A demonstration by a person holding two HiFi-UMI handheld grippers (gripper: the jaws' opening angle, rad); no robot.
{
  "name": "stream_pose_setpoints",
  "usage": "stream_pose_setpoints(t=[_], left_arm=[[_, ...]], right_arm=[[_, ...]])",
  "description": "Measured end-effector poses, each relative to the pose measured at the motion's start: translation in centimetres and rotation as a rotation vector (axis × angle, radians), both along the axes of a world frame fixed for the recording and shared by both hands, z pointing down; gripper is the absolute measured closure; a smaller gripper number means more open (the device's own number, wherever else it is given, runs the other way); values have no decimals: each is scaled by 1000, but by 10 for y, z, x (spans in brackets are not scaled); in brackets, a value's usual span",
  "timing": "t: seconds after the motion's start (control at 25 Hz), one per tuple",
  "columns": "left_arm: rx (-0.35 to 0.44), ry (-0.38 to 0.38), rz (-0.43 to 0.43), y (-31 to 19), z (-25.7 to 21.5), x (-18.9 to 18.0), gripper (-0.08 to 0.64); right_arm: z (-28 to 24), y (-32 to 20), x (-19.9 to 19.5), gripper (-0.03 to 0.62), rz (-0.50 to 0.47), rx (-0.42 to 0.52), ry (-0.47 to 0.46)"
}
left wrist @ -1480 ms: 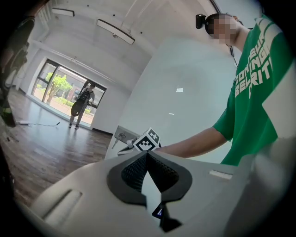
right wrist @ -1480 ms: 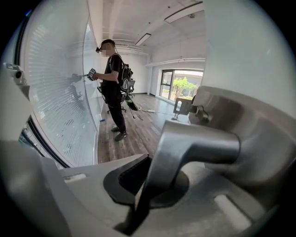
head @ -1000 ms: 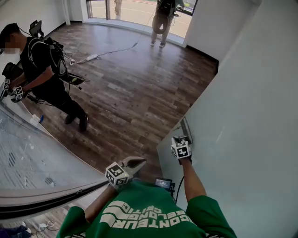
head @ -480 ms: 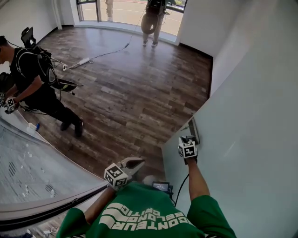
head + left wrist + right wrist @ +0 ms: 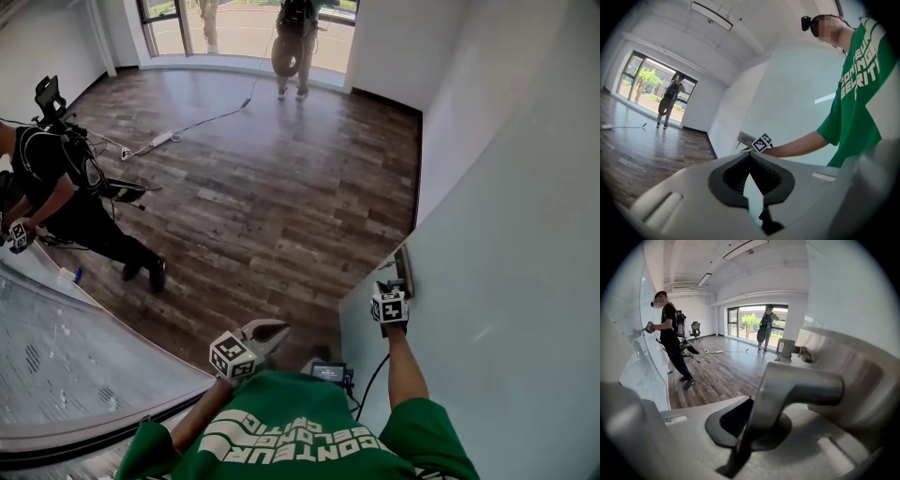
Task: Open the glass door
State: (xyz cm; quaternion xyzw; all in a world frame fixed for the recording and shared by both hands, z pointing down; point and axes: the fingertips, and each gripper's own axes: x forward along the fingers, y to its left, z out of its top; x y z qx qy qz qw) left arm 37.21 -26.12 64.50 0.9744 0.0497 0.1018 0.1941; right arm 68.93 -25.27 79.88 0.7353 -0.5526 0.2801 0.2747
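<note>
glass door [image 5: 511, 272] fills the right side of the head view, and its free edge comes down near the bottom middle. compared with a second ago that edge has swung to the right and more wooden floor [image 5: 281, 197] shows beyond it, so the door is opening. the right gripper [image 5: 395, 287] has travelled with it, jaws clenched on the metal handle [image 5: 799, 389] close to the door's free edge. the left gripper [image 5: 751, 164] hangs apart from the door, jaws pressed together on nothing. the swing looks partly done; carrying it further should finish the task.
</note>
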Motion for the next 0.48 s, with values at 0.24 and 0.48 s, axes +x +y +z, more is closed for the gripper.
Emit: stream_pose_setpoints(t=[0.24, 0.48], left_arm=[[45, -1, 71, 15, -5, 49, 549], [35, -4, 112, 25, -1, 75, 549]], right_arm=[[3, 22, 36, 600, 64, 0, 6], [1, 42, 68, 600, 125, -5, 16]])
